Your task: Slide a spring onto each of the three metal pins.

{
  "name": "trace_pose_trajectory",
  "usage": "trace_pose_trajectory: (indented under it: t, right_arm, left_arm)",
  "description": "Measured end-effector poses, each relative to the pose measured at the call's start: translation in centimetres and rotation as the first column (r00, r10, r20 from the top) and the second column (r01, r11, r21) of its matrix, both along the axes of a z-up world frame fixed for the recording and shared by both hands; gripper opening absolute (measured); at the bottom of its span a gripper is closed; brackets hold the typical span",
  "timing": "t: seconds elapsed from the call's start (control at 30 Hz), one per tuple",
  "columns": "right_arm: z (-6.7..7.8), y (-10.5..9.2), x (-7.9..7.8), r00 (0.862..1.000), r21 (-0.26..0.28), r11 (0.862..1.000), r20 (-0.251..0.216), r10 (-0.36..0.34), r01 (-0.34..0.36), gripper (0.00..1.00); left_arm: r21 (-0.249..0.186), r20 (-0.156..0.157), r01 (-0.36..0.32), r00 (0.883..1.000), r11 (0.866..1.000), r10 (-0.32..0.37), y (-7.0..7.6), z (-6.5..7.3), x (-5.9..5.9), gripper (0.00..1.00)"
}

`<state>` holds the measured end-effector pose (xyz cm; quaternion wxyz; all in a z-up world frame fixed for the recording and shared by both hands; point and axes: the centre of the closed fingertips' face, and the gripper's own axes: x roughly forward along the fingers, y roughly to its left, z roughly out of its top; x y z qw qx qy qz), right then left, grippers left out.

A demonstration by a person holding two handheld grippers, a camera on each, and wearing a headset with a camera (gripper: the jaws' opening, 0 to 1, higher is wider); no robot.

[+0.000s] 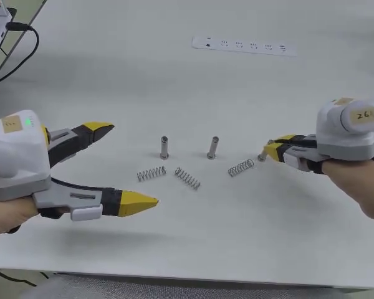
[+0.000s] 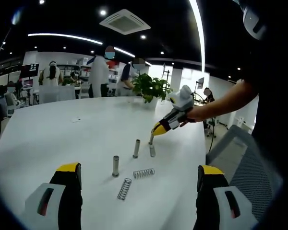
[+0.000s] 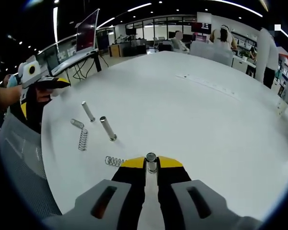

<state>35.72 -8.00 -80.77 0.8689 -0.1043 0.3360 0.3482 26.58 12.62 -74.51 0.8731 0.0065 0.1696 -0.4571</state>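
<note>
Head view, nearest the person: the left hand-held gripper [image 1: 121, 165] hangs over the desk [image 1: 187, 249] with its jaws spread wide and nothing between them. Opposite it, the right hand-held gripper [image 1: 266, 152] has its jaws closed on the upper part of the held pin [image 1: 262, 157]. In the right gripper view the pin's top sits pinched between the yellow tips. Whether its foot rests on the desk I cannot tell.

A little farther out, three springs lie on their sides in a loose row. These are the left spring [image 1: 151, 174], the middle spring [image 1: 187, 178] and the right spring [image 1: 241, 167], which is just beside the held pin. Behind them the left pin [image 1: 164, 147] and the middle pin [image 1: 213, 147] stand upright and bare, so no spring appears to be fitted yet. A power strip [image 1: 243, 45] lies far back, well apart from the work.

The step in hand looks like pairing the held pin with the right spring. A spring can only go on over a free end, and the jaws now cover the top. One way is to steady the pin lower down while the open gripper brings the spring over. Pinch the spring lightly at one end so the coils do not crush or spring away. Keep its axis in line with the pin, and avoid knocking the two standing pins.
</note>
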Motion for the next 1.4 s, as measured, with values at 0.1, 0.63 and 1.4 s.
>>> trace_pose_trajectory:
  t: [0.1,0.63,1.4]
  right_arm:
    - [0.0,0.0,-0.2,1.0,0.003,1.0,-0.004,0.013,-0.013,0.07]
    - [1.0,0.3,-0.2,0.999,0.038,0.999,0.033,0.015,-0.016,0.29]
    - [2.2,0.7,-1.8,0.991,0.022,0.996,0.101,0.084,-0.087,0.49]
  left_arm:
    - [-0.002,0.001,-0.002,1.0,1.0,0.002,0.0,0.1,0.0,0.99]
    - [-0.003,0.0,-0.001,1.0,1.0,0.001,0.0,0.3,0.2,0.99]
    - [-0.004,-0.001,0.01,1.0,1.0,-0.01,0.1,0.5,-0.1,0.99]
